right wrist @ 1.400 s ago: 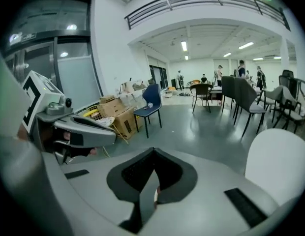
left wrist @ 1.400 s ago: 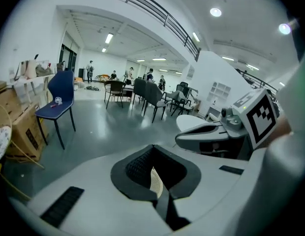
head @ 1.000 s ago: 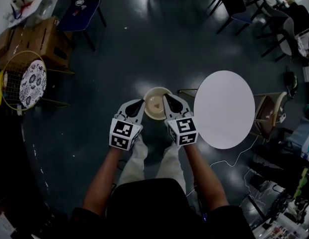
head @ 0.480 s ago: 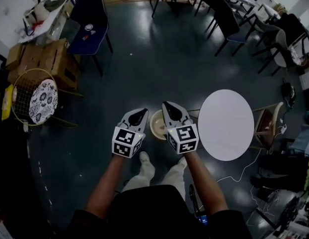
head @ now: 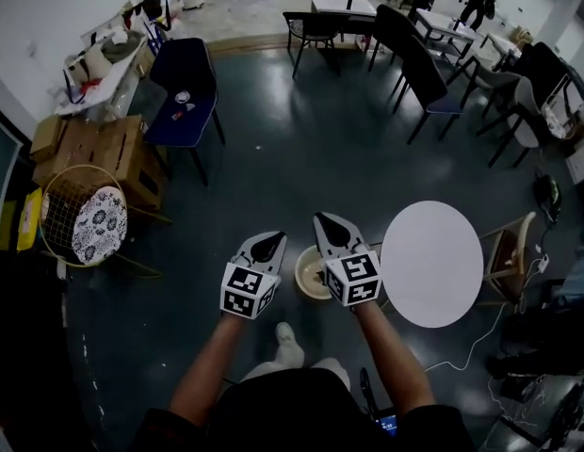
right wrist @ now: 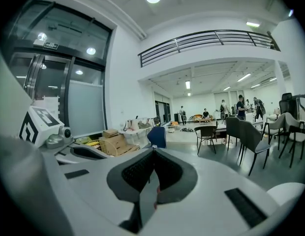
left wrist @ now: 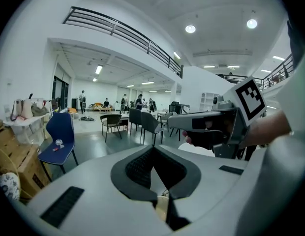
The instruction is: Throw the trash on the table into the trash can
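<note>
Head view, steeply down over dark glossy floor.

Left gripper [head: 269,240]: held at about 7 o'clock of frame centre, nose toward 12 o'clock. Pads [left wrist: 137,168] closed tip to tip in its own view; only a cream sliver of the can showing through the gap lower down.

Right gripper [head: 327,218]: just beside the left one, at about 5 o'clock of centre, nose also toward 12. Pads [right wrist: 138,173] pressed together at the tips, a thin grey strip of floor in the slit beneath.

Trash can [head: 307,276]: cream, round, open-topped, standing on the floor between and below the two grippers, its right side covered by the right gripper. Contents too small to tell.

Table [head: 433,281]: round, white, at 3 o'clock of the can, just beside it.

Surroundings: blue chair [head: 184,88] at 11 o'clock; cardboard boxes [head: 94,144] at 10 o'clock; wire basket [head: 58,191] with a patterned disc [head: 96,226] leaning in it at 9 o'clock; dark chairs [head: 414,59] at 1 o'clock. Both forearms [head: 209,370] entering from 6 o'clock, one pale shoe [head: 287,337] between them.
</note>
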### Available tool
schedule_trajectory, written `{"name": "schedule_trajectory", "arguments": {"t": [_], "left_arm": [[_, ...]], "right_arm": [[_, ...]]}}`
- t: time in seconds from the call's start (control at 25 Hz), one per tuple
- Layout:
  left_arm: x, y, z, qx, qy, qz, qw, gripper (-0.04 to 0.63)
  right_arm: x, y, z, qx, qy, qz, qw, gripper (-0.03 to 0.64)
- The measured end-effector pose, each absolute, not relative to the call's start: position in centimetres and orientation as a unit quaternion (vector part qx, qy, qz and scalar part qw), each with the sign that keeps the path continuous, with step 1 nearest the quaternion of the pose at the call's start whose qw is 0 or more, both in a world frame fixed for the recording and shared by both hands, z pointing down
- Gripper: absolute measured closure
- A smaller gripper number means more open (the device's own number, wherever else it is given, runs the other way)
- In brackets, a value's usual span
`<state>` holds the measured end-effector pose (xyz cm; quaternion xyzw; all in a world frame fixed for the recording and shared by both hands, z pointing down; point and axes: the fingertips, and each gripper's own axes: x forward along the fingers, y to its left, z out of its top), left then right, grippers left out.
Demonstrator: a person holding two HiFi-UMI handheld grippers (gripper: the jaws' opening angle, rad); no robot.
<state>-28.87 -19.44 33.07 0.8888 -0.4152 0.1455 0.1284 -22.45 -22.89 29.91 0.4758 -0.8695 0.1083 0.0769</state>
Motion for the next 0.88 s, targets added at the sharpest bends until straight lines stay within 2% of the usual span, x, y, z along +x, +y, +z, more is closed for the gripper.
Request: {"name": "schedule_trajectory", "arguments": {"t": [0.88], "left_arm": [[-18.1,-8.0,25.1,0.908,-0.395,0.109,0.083,0.586]], "right_arm": [[-11.7,-9.0,22.0,0.487,-0.869,0.061,0.064,0.597]]}}
